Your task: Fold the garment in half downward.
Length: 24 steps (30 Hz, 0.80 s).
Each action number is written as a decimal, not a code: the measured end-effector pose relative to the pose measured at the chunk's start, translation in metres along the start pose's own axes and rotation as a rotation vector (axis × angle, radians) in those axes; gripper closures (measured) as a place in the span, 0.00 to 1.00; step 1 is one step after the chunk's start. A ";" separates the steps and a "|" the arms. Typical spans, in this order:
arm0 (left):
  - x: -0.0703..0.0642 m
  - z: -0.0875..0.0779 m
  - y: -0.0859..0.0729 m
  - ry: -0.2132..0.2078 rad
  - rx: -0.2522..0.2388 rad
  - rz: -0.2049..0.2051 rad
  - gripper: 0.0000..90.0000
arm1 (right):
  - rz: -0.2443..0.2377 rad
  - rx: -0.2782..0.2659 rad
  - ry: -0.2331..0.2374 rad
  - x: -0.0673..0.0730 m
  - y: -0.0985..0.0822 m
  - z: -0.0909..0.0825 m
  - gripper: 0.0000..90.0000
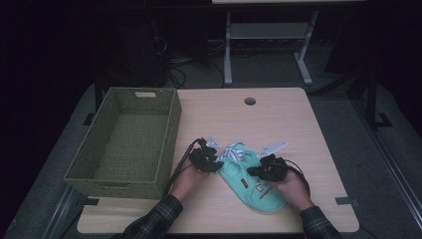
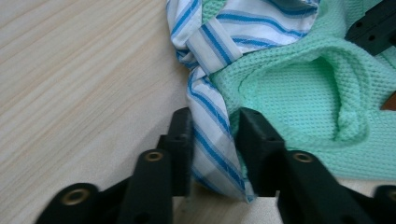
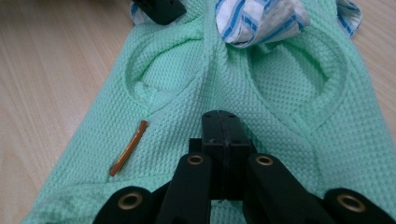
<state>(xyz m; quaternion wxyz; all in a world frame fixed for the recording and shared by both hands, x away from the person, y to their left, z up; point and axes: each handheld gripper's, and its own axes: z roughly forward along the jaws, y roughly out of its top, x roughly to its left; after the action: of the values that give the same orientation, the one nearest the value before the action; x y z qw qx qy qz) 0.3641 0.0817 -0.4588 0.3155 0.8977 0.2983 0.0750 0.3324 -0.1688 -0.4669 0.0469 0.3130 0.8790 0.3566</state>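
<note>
A mint green knit garment [image 1: 251,188] lies flat on the wooden table [image 1: 298,129] in front of the person. A white cloth with blue stripes [image 1: 235,152] is bunched at its far end. In the left gripper view, my left gripper [image 2: 212,135] has its jaws on either side of a strip of the striped cloth [image 2: 208,39] and presses on it, beside the mint garment [image 2: 299,93]. My right gripper [image 3: 225,126] is shut, jaws together with nothing between them, its tips resting on the mint garment [image 3: 303,140] below the two round openings. The striped cloth [image 3: 257,18] lies beyond.
A green woven basket [image 1: 170,132] stands on the table's left side, close to the left hand. A round cable hole [image 1: 250,101] sits near the far edge. A small orange tag [image 3: 128,147] is on the garment. Table legs [image 1: 228,50] stand behind.
</note>
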 end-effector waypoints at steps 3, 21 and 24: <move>0.001 0.001 0.000 -0.028 -0.005 -0.009 0.89 | -0.003 0.002 -0.001 0.000 0.000 0.000 1.00; 0.011 -0.032 0.012 -0.074 -0.137 -0.085 0.93 | -0.006 0.016 0.001 0.001 0.006 0.004 1.00; 0.011 -0.041 0.015 -0.076 -0.158 -0.075 0.93 | -0.017 0.020 -0.003 0.001 0.012 0.008 1.00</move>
<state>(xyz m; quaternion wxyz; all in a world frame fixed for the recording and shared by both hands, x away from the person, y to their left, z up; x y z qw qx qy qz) 0.3674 0.1000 -0.4179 0.3989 0.8604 0.3128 0.0525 0.3400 -0.1569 -0.4652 0.0479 0.3066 0.8851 0.3469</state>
